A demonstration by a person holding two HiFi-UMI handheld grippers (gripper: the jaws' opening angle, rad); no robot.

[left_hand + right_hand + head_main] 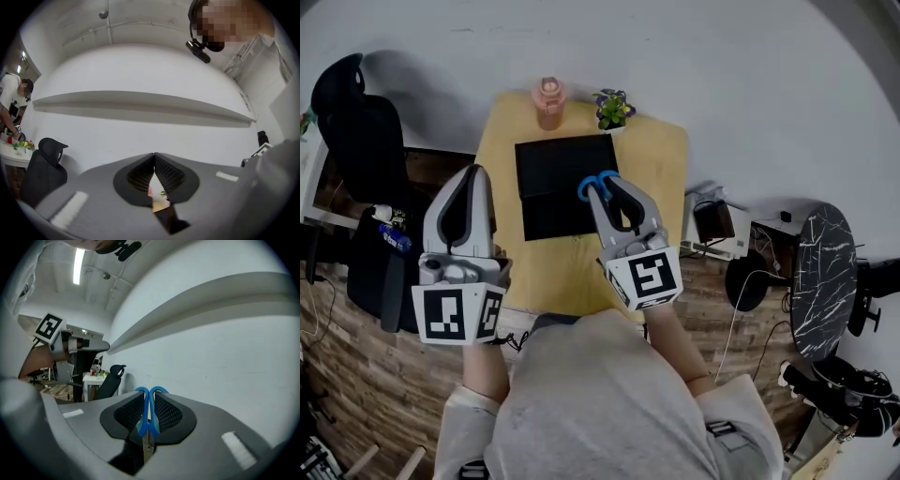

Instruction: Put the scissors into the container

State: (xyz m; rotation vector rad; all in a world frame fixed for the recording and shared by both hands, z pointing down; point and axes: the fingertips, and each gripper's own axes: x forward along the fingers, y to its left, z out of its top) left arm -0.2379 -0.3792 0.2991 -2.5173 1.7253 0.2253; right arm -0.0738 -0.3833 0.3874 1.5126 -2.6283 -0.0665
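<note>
Blue-handled scissors [598, 185] are clamped in my right gripper [614, 192], held above the black container [564, 185] on the yellow table [661, 159]. In the right gripper view the blue handles [149, 416] stick up between the shut jaws, the metal blades hanging below. My left gripper [469, 202] hangs over the table's left edge, jaws shut with nothing between them; in the left gripper view [153, 157] the tips meet.
A pink bottle [549, 101] and a small potted plant [613, 110] stand at the table's far edge. A black office chair [356, 122] is to the left, a dark round side table [825, 272] to the right. Cables and boxes lie on the floor right of the table.
</note>
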